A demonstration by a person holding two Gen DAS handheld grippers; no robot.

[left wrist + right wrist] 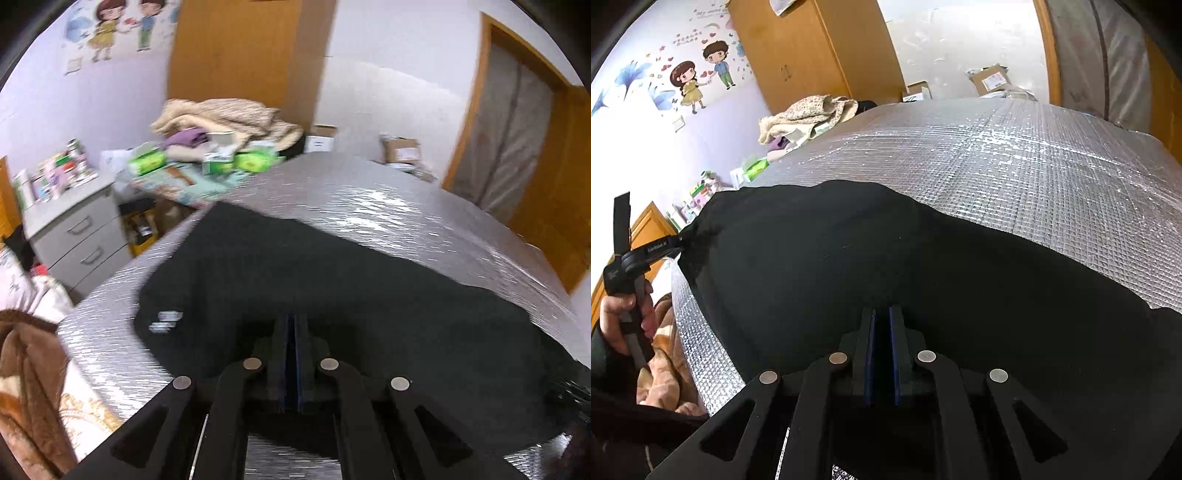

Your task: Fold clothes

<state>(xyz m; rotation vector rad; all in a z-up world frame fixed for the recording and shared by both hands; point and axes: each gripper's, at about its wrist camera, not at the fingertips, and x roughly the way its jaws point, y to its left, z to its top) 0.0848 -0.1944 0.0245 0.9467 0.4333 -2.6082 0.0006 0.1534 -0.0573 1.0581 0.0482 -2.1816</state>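
A black garment (332,280) lies spread over a silver quilted mat (388,206). It carries a small white label (166,321) near its left edge. In the left wrist view my left gripper (294,325) is shut, its blue pads pressed together at the near hem of the cloth. The right wrist view shows that same left gripper (679,244), held by a hand (624,317), pinching the black garment (886,251) at its lifted left corner. My right gripper (882,314) stands at the near edge, with dark cloth in the narrow slot between its pads.
Grey bedside drawers (74,229) with small items on top stand left of the mat. A heap of beige blankets (229,118) and green packs lie behind it. Cardboard boxes (991,79) sit by the far wall. A brown blanket (26,369) lies at the near left.
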